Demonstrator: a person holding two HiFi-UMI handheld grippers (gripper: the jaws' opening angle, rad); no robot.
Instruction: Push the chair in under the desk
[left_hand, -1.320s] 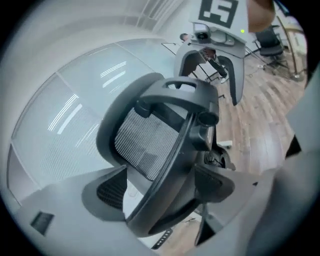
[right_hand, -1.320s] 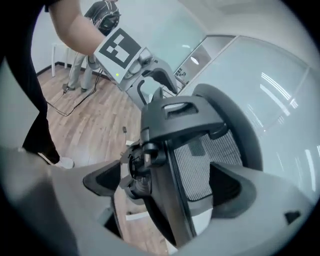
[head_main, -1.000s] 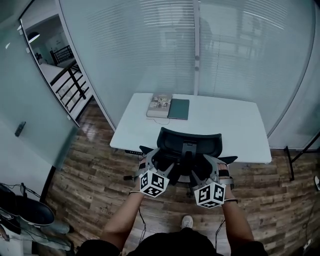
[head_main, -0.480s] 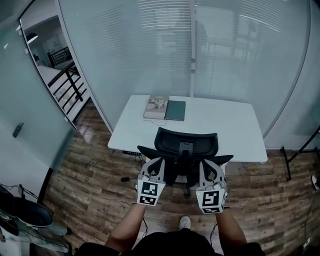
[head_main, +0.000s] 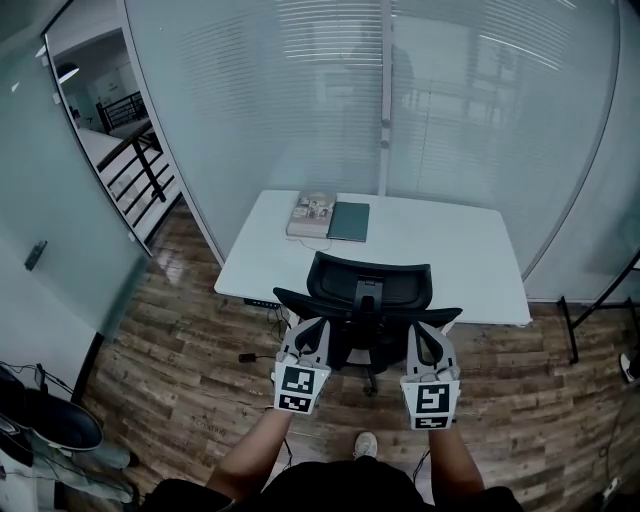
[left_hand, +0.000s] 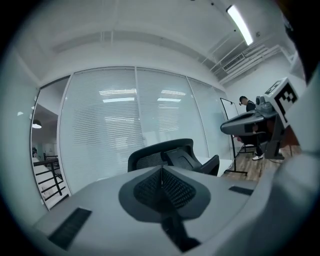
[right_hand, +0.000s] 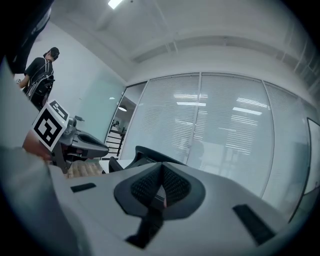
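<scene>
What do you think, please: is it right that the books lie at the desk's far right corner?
Not quite: the head view shows the books at the desk's far left corner.

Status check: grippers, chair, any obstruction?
Left gripper, right gripper: jaws shut, empty, short of the backrest. Office chair at front edge of desk. Nothing visible blocking; under desk hidden.
</scene>
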